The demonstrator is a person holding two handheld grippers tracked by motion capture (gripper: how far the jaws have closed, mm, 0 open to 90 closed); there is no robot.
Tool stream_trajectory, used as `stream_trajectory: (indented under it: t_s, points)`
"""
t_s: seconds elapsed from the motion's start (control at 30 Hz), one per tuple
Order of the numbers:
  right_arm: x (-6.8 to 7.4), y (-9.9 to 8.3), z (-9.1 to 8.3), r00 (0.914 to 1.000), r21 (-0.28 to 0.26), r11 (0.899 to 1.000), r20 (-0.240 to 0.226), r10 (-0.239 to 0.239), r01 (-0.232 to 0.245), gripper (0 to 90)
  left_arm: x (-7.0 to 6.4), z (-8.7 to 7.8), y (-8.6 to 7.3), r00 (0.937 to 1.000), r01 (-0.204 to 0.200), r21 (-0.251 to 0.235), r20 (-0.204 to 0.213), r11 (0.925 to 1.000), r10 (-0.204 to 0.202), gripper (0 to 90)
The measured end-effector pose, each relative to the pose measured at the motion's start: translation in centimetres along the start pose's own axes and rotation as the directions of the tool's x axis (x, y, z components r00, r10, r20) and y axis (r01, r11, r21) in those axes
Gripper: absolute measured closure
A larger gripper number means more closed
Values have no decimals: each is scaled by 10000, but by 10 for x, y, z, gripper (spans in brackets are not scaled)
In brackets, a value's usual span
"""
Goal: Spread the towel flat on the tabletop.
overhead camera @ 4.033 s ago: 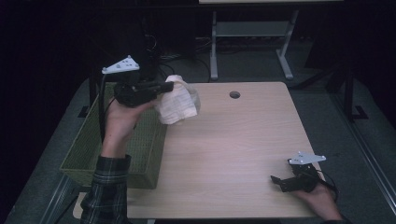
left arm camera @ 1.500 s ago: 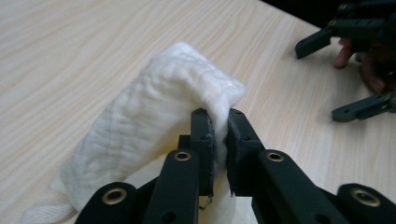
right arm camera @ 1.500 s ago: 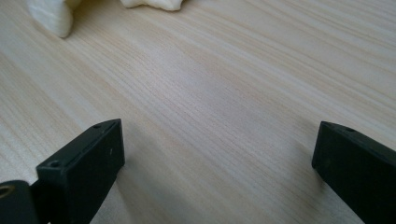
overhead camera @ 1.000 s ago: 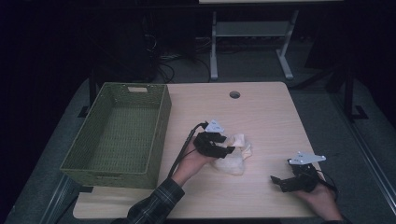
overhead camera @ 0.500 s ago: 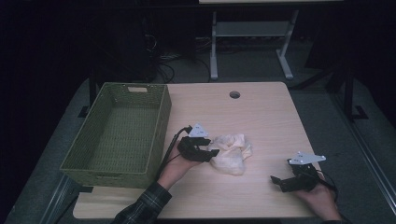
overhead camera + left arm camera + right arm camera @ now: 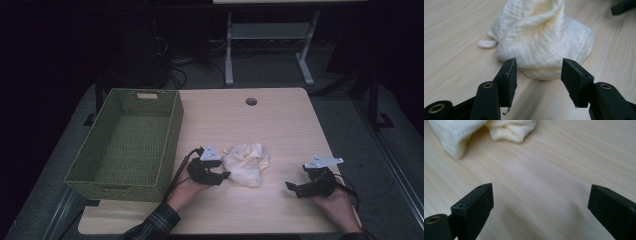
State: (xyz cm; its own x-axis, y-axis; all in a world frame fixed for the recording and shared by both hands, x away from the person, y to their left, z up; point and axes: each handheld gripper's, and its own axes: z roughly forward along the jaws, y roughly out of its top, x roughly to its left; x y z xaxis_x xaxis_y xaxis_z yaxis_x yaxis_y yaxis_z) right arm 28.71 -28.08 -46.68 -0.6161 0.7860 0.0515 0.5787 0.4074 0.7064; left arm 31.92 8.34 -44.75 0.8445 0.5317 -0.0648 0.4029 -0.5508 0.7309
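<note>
Basket green and empty, cream cloth on table, left tool released beside it, right tool released.

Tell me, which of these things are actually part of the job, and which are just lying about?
In the job: crumpled cream cloth, left gripper open just short of it, green basket.
Just about: right gripper open and idle, table hole, metal stand.

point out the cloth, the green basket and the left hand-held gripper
cloth [image 6: 245, 164], high view, middle of the bundle
green basket [image 6: 170, 134], high view, right wall
left hand-held gripper [image 6: 537, 75], left gripper view, midway between its fingertips
</note>
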Motion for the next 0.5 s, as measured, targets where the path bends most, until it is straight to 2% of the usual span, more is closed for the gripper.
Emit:
stream_trajectory:
  t_s: [0.03,0.3,0.43,0.5]
  points:
    - [-1,4,0,9998,-93,10000,-178,1,-2,110,-1,1,0,10000,-48,42,18,10000,48,457]
    - [-5,33,3,9987,-863,9961,-457,-230,190,222,-6,12,0,9992,-402,162,-52,9991,403,500]
    - [-9,46,7,9978,-1121,9935,-612,-247,177,262,-5,15,1,9986,-534,286,-47,9982,535,616]
    - [-9,51,11,9978,-1098,9938,-631,-219,149,264,-5,16,1,9983,-586,320,-52,9978,588,722]
